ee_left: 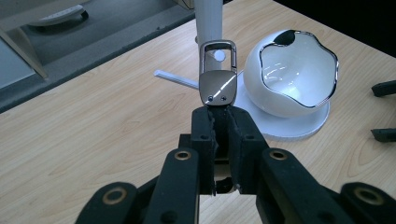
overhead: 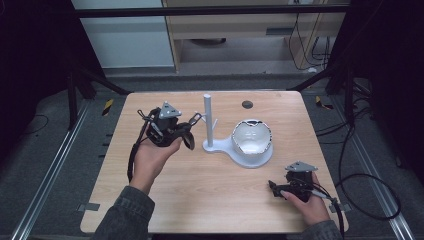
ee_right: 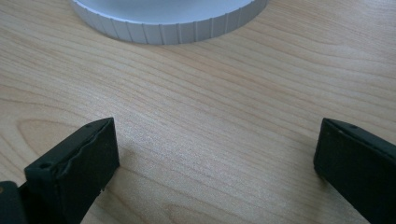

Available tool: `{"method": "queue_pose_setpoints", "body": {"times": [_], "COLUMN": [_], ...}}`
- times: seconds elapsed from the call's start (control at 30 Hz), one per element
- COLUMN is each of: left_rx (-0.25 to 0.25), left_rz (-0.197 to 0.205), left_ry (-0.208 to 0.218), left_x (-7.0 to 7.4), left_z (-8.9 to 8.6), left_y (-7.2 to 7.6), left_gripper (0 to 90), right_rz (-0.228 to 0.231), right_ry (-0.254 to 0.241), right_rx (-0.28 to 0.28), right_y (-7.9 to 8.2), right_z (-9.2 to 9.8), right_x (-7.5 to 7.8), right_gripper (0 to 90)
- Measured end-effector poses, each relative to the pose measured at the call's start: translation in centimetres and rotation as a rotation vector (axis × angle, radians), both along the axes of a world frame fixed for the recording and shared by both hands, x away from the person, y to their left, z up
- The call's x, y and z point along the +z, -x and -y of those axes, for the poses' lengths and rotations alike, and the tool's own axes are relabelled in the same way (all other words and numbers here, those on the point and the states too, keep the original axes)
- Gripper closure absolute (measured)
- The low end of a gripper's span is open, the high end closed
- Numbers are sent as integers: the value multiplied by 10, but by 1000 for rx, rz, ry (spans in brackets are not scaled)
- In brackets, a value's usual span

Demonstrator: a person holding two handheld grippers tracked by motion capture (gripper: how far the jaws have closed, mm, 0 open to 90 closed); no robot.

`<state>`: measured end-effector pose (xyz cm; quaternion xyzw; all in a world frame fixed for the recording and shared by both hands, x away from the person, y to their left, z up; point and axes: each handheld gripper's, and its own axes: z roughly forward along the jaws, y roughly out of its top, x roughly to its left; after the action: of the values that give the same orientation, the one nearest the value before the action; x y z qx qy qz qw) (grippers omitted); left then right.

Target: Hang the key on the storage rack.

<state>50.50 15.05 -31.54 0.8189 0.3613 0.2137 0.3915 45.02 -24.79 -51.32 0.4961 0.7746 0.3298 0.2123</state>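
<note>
My left gripper (overhead: pixel 189 126) (ee_left: pixel 219 114) is shut on a shiny metal key clip (ee_left: pixel 217 77) (overhead: pixel 196 119), which sticks out past the pads. The clip's open loop is just in front of the white post (overhead: pixel 208 117) (ee_left: pixel 208 21) of a stand, by a small peg (ee_left: pixel 175 78). A white bowl (overhead: pixel 252 137) (ee_left: pixel 292 74) with a chrome rim sits on the stand's round base (overhead: pixel 250 160) (ee_left: pixel 299 128) (ee_right: pixel 163 23). My right gripper (overhead: pixel 274 187) (ee_right: pixel 215 154) rests low on the table at the front right, open, with bare wood between its jaws.
The light wooden table (overhead: pixel 200 200) has a small black round spot (overhead: pixel 246 104) near its far edge. Cables (overhead: pixel 360 200) trail off the table's right side. The floor around the table is dark, with a metal frame behind.
</note>
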Motion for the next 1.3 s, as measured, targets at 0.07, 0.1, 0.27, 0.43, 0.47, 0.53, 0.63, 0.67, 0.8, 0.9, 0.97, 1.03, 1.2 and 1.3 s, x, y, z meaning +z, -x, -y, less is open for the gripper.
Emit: {"method": "queue_pose_setpoints", "body": {"times": [0.07, 0.1, 0.27, 0.43, 0.47, 0.53, 0.63, 0.67, 0.8, 0.9, 0.97, 1.03, 1.2, 1.3], "left_rx": [1, 1, 2, 3, 3, 4, 4, 3, 7, 5, 4, 8, 12, 14], "left_rz": [-1, -2, -8, -11, -11, -10, -10, -11, -13, -16, -16, -17, -21, -21], "left_ry": [-1, 1, -2, -3, -3, -1, -4, -5, -2, -4, -5, -3, 3, 5], "left_x": [-1, -1, -4, -7, -7, -8, -10, -10, -13, -15, -16, -17, -22, -24], "left_z": [1, 1, 3, 6, 7, 8, 9, 9, 12, 13, 15, 16, 17, 18], "left_y": [-1, -2, -4, -6, -7, -7, -8, -9, -10, -12, -13, -13, -15, -16], "left_gripper": [811, 812, 811, 812, 811, 811, 811, 811, 811, 811, 811, 811, 810, 810], "right_rz": [0, 0, 0, 0, 0, 0, 0, 0, 0, 0, 0, 0, 0, 0], "right_ry": [0, -1, 0, 0, 0, 0, 0, -1, -1, 0, 0, -1, 0, 0], "right_rx": [0, 1, 0, 0, 0, 0, 0, 2, 2, 0, 0, 2, 2, 2], "right_y": [0, 0, 0, 0, 0, 0, 0, 0, 0, 0, 0, 0, 0, 0], "right_z": [0, 0, 0, 0, 0, 0, 0, 0, 0, 0, 0, 0, 0, 0], "right_x": [0, 0, 0, 0, 0, 0, 0, 0, 0, 0, 0, 0, 0, 0], "right_gripper": [5, 5, 4, 5, 4, 5, 4, 4, 5, 5, 5, 4, 5, 5]}}
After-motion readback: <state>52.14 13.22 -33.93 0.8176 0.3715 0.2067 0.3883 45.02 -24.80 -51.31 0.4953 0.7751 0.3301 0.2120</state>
